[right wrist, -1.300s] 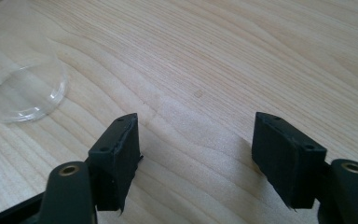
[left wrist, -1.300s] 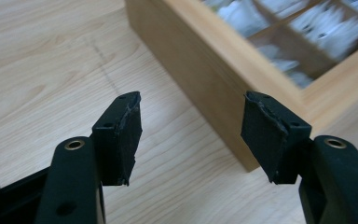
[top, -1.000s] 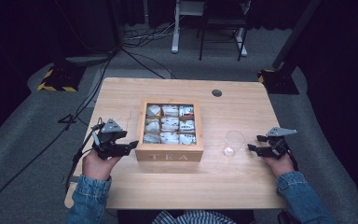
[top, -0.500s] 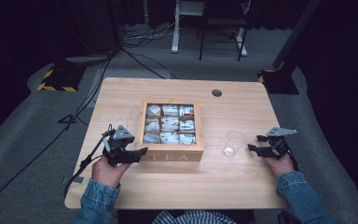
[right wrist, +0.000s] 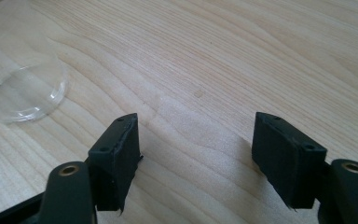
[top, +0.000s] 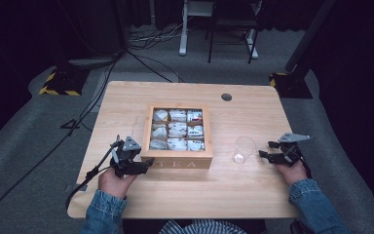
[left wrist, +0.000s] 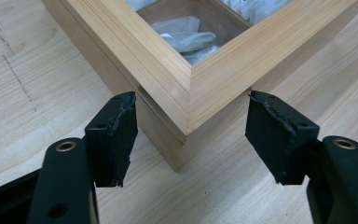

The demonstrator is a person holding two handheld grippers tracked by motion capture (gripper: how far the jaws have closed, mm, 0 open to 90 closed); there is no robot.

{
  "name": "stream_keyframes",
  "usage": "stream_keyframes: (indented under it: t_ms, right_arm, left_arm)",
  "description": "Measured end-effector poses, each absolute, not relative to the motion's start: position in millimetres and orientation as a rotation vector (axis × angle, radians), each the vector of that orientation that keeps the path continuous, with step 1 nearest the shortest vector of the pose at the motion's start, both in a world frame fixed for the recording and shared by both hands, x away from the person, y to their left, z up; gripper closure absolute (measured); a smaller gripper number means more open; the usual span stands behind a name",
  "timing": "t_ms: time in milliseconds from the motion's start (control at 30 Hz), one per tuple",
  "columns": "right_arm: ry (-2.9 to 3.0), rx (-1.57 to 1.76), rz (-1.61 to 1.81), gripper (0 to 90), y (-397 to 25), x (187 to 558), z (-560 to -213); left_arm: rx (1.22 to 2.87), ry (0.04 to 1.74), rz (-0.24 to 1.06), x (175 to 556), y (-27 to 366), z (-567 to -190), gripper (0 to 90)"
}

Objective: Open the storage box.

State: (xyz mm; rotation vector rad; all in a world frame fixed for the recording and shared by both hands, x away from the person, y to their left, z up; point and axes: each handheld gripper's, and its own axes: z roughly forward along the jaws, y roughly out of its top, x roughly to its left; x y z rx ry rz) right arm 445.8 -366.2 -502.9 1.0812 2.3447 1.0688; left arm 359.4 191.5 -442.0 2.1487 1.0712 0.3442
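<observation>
Left gripper (top: 146, 163) sits at the near left corner of the tea box (top: 177, 161), its jaws spread wide on either side of that corner (left wrist: 186, 126) without touching it. Right gripper (top: 265, 149) rests on the table (top: 233, 195), jaws also spread and holding nothing, just beside a clear glass (top: 244, 149). Bagged tea fills the box's compartments (top: 177, 129).

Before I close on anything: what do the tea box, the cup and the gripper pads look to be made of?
Tea box: light wood, matte, with fine straight grain and a mitred corner, possibly bamboo. Its lid looks glazed; packets show through. Cup: clear, thin-walled, likely plastic, though glass can't be ruled out. Left gripper fingers: matte black, frayed edges, probably rubber or foam.
</observation>
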Motion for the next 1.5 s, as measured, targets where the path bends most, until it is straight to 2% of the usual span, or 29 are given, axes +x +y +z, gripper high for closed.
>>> stream_keyframes:
  t_ms: [367, 500, 1067, 1267, 1500]
  right_arm:
    - [2.345, 1.082, 1.069, 32.5, -366.2, 445.8, -502.9]
    - [2.345, 1.082, 1.069, 32.5, -366.2, 445.8, -502.9]
    - [2.339, 1.092, 1.063, 30.5, -366.1, 446.1, -503.0]
    - [2.334, 1.098, 1.062, 30.5, -366.2, 446.2, -503.0]
    - [2.334, 1.098, 1.062, 30.5, -366.2, 446.2, -503.0]
  left_arm:
    - [2.152, 1.070, 0.347, 358.7, 193.7, -440.8, 41.6]
    - [2.185, 1.038, 0.402, 356.9, 192.0, -437.4, 45.2]
    - [2.099, 1.000, 0.440, 355.9, 197.4, -422.4, 42.7]
    - [2.097, 0.994, 0.531, 357.1, 192.2, -414.7, 42.4]
    - [2.051, 0.992, 0.499, 363.0, 197.3, -406.1, 39.6]
